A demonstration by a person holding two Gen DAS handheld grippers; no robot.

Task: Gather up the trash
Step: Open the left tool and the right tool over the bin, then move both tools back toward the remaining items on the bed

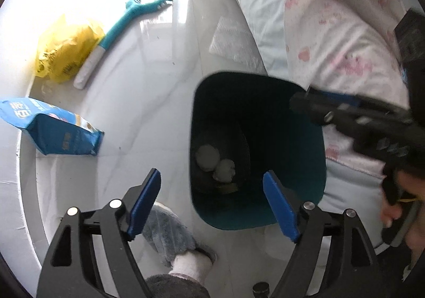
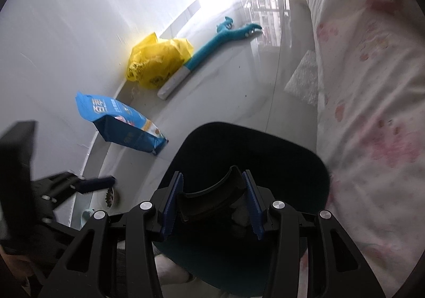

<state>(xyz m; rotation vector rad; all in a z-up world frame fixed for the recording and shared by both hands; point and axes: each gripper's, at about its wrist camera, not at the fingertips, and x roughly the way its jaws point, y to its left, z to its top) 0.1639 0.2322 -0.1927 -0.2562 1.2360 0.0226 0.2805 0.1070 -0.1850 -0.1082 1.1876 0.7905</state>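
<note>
A blue bag (image 1: 53,130) leans on the white wall at far left of the left gripper (image 1: 212,202), whose jaws gape empty over glossy pale floor (image 1: 148,80). Ahead sits the teal bin (image 1: 305,165), white wads (image 1: 215,162) inside. The right gripper (image 2: 212,197) clamps a black curved piece (image 2: 212,194) above the bin's mouth; a pink-printed bedspread (image 2: 372,112) lies right.
</note>
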